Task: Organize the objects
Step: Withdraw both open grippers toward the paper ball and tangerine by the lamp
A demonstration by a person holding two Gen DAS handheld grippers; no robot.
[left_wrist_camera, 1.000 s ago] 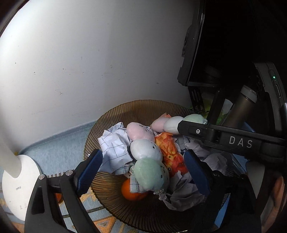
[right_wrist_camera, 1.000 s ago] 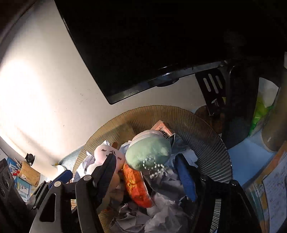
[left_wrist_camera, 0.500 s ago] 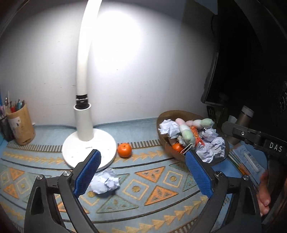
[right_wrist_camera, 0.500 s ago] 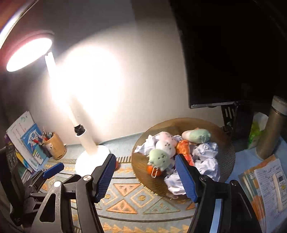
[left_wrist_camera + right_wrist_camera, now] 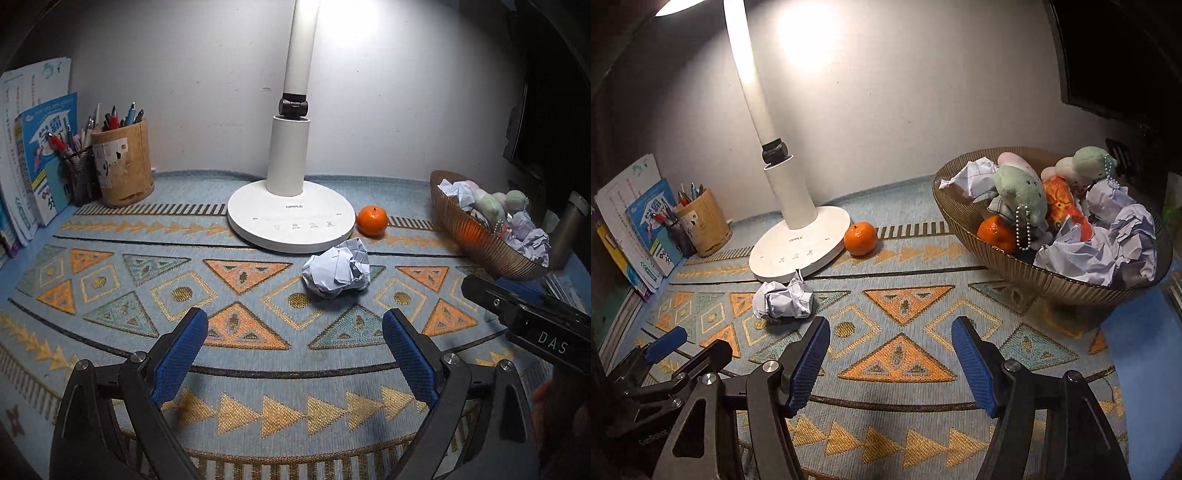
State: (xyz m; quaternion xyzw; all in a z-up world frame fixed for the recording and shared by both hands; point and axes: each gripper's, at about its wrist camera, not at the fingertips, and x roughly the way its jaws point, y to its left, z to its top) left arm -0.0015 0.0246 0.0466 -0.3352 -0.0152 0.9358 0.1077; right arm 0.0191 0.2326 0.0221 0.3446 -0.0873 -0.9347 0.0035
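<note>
A crumpled paper ball lies on the patterned mat in front of the lamp base; it also shows in the right wrist view. An orange sits beside the lamp base, also seen in the right wrist view. A brown ribbed bowl at the right holds plush toys, paper balls and another orange; in the left wrist view the bowl is at the far right. My left gripper is open and empty, short of the paper ball. My right gripper is open and empty over the mat.
A white desk lamp stands at the back middle. A pen holder and books stand at the back left. A dark monitor and a metal bottle are at the right.
Both grippers have pulled back and away from the bowl, to the left and nearer the mat's front. The whole desk, the loose paper ball and the orange have come into view.
</note>
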